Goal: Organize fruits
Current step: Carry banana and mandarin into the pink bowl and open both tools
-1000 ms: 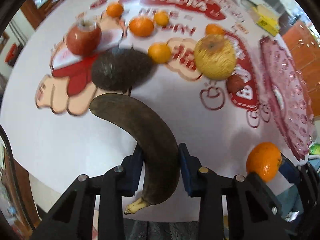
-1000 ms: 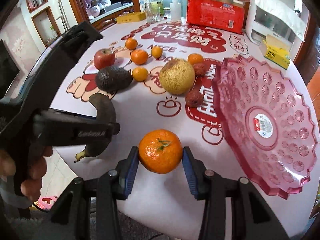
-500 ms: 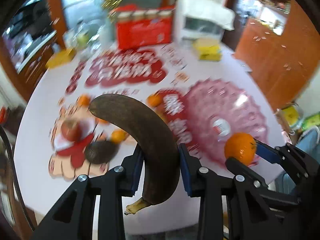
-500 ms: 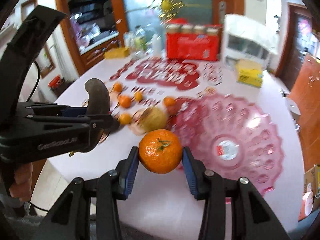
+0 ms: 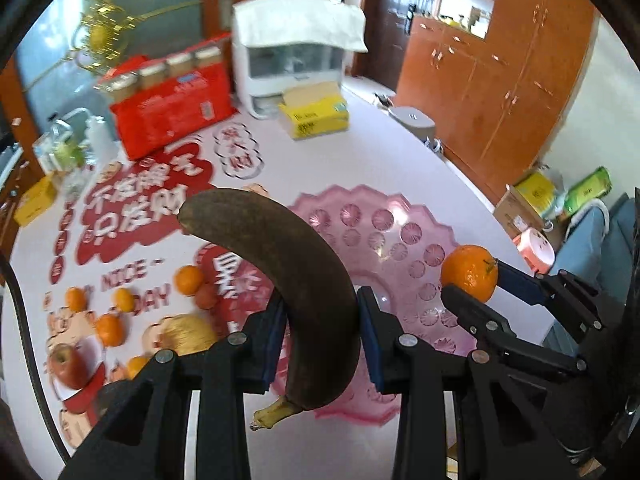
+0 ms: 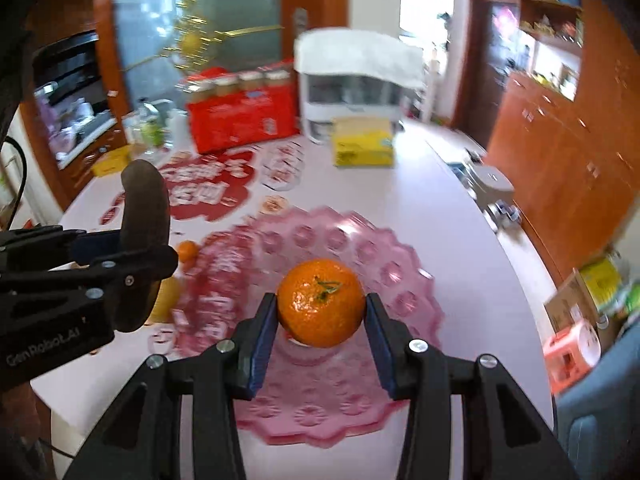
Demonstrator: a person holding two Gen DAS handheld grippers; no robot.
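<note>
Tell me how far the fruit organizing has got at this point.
Done: nothing visible on the pink plate yet. In hand: left gripper holds a dark banana, right gripper an orange, both over the plate. Left: the apple, small oranges and yellow melon-like fruit remain on the table.

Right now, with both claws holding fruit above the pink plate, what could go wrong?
1. The dark brown overripe banana is pinched mid-length in the left claw; it may be soft and could squash or slip.
2. The round orange mandarin, gripped in the right claw, could roll off the shallow pink scalloped plastic plate when released.
3. The claws are close together over the plate and could collide.
</note>
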